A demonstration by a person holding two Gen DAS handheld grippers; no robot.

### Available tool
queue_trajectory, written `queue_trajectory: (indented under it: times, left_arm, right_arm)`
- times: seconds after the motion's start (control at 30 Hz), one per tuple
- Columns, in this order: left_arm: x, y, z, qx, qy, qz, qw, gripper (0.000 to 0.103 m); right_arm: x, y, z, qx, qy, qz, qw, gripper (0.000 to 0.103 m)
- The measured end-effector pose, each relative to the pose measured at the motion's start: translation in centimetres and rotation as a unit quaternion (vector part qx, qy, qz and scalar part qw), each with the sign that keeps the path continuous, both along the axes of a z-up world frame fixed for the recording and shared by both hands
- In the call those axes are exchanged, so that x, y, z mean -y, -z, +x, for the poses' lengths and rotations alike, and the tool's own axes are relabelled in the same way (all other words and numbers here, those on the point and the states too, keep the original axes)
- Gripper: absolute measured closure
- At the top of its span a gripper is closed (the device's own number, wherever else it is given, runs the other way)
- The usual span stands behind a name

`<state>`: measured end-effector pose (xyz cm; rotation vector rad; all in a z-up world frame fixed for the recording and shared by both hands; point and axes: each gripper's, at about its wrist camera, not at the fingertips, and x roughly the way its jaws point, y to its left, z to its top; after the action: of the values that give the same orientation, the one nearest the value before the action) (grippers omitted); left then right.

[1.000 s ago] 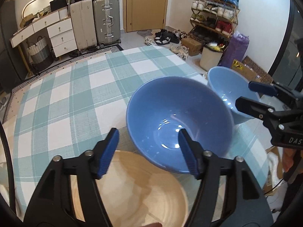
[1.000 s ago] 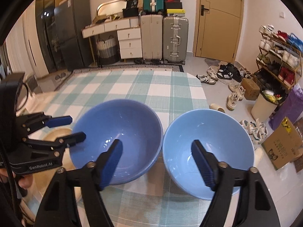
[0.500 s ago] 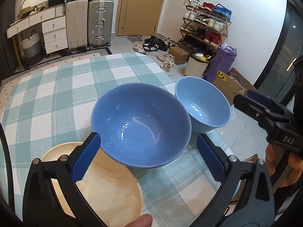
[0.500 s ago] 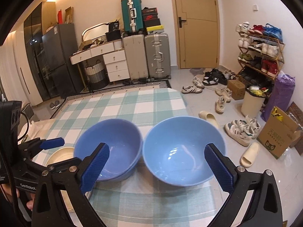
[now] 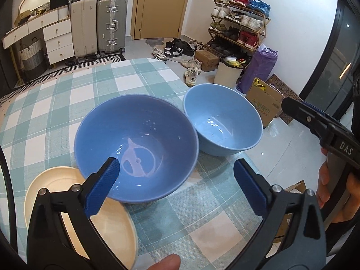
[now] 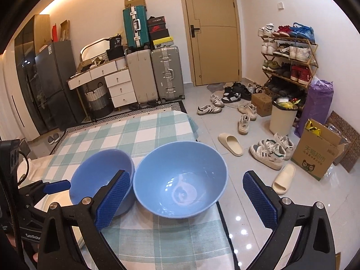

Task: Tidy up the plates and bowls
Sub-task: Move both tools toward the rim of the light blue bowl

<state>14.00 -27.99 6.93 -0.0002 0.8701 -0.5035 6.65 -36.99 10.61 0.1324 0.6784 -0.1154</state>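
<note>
A darker blue bowl (image 5: 137,146) and a lighter blue bowl (image 5: 222,121) stand side by side on the checked tablecloth (image 5: 67,94), rims nearly touching. A cream plate (image 5: 108,225) lies near the table's front, partly under the darker bowl's near side. My left gripper (image 5: 177,186) is open and empty, raised above the darker bowl's near rim. My right gripper (image 6: 186,198) is open and empty, raised over the lighter bowl (image 6: 180,180); the darker bowl (image 6: 101,180) sits to its left. The right gripper also shows at the right of the left wrist view (image 5: 319,123).
The lighter bowl stands close to the table's right edge (image 6: 222,216), above a glossy tiled floor. Beyond the table are suitcases (image 6: 166,74), a drawer unit (image 6: 117,85), a shoe rack (image 6: 290,54), a bin (image 6: 283,117), a cardboard box (image 6: 319,153) and scattered shoes.
Both grippers have opened wider and pulled back and up from the bowls. The darker bowl now stands close beside the lighter one, with the plate showing beneath its near side.
</note>
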Motion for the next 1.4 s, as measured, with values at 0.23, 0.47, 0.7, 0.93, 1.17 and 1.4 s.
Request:
queue_trajectory:
  times: [0.23, 0.47, 0.7, 0.93, 1.17, 1.4]
  left_arm:
    - [2.6, -0.1, 0.0, -0.006, 0.007, 0.000, 1.0000, 0.002]
    - [3.8, -0.2, 1.2, -0.032, -0.001, -0.027, 0.9991, 0.005]
    - [5.2, 0.8, 2.5, -0.067, 0.012, -0.053, 0.9963, 0.017]
    - [7.3, 1.1, 2.9, -0.082, 0.031, -0.061, 0.9942, 0.037]
    - [8.9, 1.5, 3.2, -0.091, 0.027, -0.054, 0.9940, 0.042]
    - [9.6, 2.2, 3.8, -0.096, 0.015, -0.047, 0.9942, 0.043]
  right_arm:
    - [2.5, 0.8, 0.1, -0.004, 0.031, 0.023, 0.999, 0.001]
    - [3.5, 2.0, 1.0, -0.018, 0.026, 0.042, 0.999, 0.001]
    - [4.6, 3.2, 1.3, -0.018, 0.025, 0.071, 0.997, 0.001]
    - [5.5, 4.2, 1.6, -0.021, 0.034, 0.089, 0.995, 0.004]
    - [6.5, 5.0, 2.0, -0.026, 0.053, 0.094, 0.994, 0.021]
    - [6.5, 5.8, 2.7, -0.029, 0.054, 0.094, 0.994, 0.030]
